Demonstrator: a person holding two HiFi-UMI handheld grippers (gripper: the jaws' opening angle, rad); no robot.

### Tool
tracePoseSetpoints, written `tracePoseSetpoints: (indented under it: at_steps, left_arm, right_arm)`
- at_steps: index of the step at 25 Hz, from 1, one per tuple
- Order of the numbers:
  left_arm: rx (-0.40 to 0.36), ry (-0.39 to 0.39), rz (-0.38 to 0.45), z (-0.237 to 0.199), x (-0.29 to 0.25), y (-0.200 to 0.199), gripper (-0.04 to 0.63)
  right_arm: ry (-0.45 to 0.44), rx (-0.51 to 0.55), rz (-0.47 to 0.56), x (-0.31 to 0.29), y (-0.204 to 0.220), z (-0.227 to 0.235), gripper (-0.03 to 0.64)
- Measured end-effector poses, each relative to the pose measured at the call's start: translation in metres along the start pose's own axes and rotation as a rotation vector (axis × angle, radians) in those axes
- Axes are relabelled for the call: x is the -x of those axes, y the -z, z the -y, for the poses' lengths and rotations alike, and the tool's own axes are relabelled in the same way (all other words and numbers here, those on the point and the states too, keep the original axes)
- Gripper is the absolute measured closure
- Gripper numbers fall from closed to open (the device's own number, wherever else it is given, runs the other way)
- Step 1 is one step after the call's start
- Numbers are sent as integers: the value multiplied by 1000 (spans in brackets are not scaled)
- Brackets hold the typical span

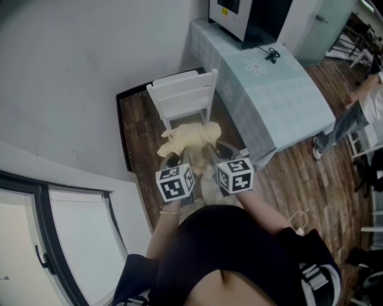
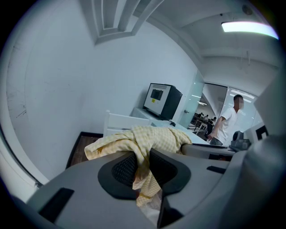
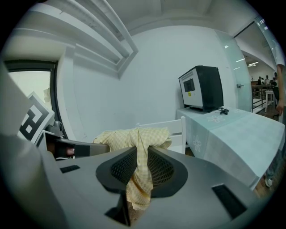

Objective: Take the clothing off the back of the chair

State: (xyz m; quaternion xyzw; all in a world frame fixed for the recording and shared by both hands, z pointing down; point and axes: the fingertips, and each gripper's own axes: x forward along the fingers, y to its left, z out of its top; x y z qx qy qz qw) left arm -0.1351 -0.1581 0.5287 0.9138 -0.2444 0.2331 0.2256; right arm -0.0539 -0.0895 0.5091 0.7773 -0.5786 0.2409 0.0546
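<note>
Yellow clothing [image 1: 188, 138] pinched by left gripper [image 2: 142, 165], right gripper [image 3: 139, 164]; head view hides pinches.

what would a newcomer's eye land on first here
The pale yellow checked garment stands out first, bunched at the centre with the left hand-held gripper and the right hand-held gripper both shut on its cloth. Just beyond it stands the white chair, its back bare. To the right, a table under a light cloth carries a black-and-white machine.
</note>
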Motion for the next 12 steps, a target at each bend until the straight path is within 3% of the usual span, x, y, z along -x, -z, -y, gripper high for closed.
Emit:
tracePoseSetpoints:
  at_steps: [12]
  left_arm:
    - [-3,14,-3,3,-5,-4,517]
  right_arm:
    - [6,0,2,-2,-4,5,535]
